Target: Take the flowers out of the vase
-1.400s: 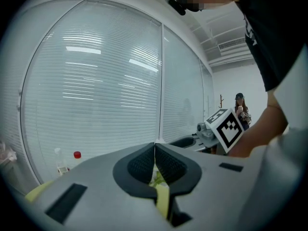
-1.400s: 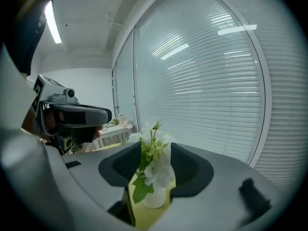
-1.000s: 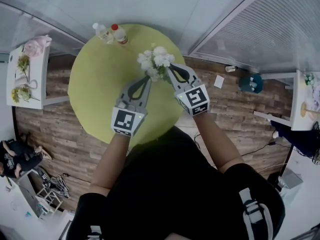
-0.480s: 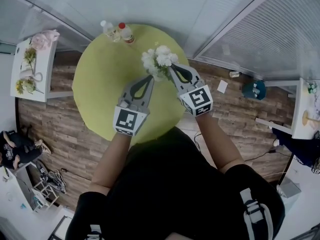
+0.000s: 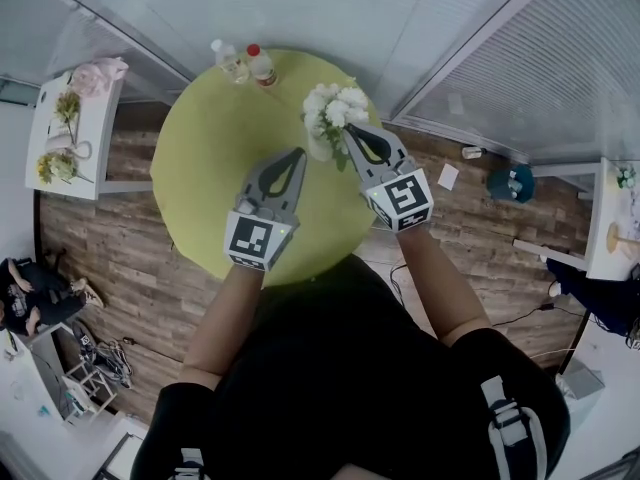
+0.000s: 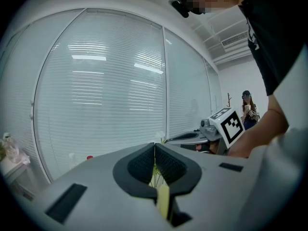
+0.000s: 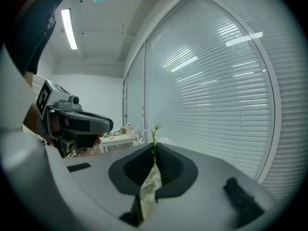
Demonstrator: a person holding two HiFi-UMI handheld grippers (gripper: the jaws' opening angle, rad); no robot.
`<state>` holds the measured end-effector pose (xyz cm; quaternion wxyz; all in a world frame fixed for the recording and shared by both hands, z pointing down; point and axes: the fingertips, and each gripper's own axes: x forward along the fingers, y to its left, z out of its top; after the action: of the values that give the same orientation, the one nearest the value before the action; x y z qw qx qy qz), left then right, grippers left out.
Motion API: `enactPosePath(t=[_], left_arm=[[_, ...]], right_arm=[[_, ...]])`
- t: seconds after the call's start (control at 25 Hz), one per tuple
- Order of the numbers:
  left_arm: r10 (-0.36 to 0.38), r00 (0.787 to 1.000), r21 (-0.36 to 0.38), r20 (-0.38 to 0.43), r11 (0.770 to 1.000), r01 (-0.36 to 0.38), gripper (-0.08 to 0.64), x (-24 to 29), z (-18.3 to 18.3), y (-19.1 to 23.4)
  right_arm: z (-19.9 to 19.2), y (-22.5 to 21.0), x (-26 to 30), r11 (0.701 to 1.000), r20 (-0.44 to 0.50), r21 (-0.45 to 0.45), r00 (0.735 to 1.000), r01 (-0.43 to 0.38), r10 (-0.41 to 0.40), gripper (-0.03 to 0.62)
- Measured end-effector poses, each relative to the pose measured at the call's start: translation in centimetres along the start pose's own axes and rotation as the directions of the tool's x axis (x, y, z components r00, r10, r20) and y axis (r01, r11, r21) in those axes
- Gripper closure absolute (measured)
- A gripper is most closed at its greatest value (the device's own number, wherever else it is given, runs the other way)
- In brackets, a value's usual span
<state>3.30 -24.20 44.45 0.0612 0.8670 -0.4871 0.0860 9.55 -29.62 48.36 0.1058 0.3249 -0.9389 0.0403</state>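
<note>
— While our right gripper pinches the white flowers by their stems, what worries us most?

— The grip itself. In the right gripper view the jaws are pressed onto one thin green stem, with something pale, a leaf or a petal, wedged lower in the gap. The blossoms sit above the pinch, so we judge the bunch top-heavy. It could twist or slide out if we tilt it.

— And our left gripper?

— Its jaws are closed tip to tip. In its own view we see nothing pinched, only thin stems showing through the gap behind the pads. It sits just beside the lower end of the bunch, so the stems could snag on it if we carry them that way.

— Where is the vase?

— We cannot make it out in any view. The bunch hangs over the far right part of the round yellow-green table, and we cannot tell whether the stem ends are clear of a vase. If they are not, a sideways pull could tip it.

— Anything else around?

— A red-capped bottle and a clear bottle stand at the table's far edge, well apart from the flowers. A white side table stands off to the left, and a person sits further off. Only our own left gripper is close.
</note>
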Motion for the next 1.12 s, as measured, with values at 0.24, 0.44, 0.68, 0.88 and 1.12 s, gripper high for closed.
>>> enactPosePath(t=[0.24, 0.44, 0.68, 0.88, 1.12], left_arm=[[-0.019, 1.000, 0.011, 0.025, 1.000, 0.018, 0.546, -1.1, 0.5, 0.9], [-0.042, 0.998, 0.022, 0.037, 0.999, 0.041, 0.546, -2.0, 1.3, 1.6], [-0.060, 0.997, 0.013, 0.058, 0.998, 0.060, 0.546, -3.5, 2.6, 1.9], [-0.073, 0.994, 0.009, 0.086, 0.997, 0.073, 0.546, -4.9, 3.8, 2.9], [-0.095, 0.989, 0.021, 0.114, 0.995, 0.093, 0.546, -5.9, 5.2, 3.0]], right_arm=[[1.4, 0.7, -0.1, 0.999, 0.011, -0.023, 0.999, 0.042, -0.042, 0.569], [3.2, 1.6, -0.3, 0.996, 0.021, -0.040, 0.997, 0.076, -0.076, 0.569], [5.4, 2.2, -1.4, 0.990, 0.046, -0.073, 0.992, 0.124, -0.121, 0.569], [7.2, 3.3, -1.4, 0.985, 0.059, -0.088, 0.988, 0.145, -0.140, 0.569], [9.0, 3.9, -2.1, 0.980, 0.079, -0.086, 0.982, 0.180, -0.173, 0.569]])
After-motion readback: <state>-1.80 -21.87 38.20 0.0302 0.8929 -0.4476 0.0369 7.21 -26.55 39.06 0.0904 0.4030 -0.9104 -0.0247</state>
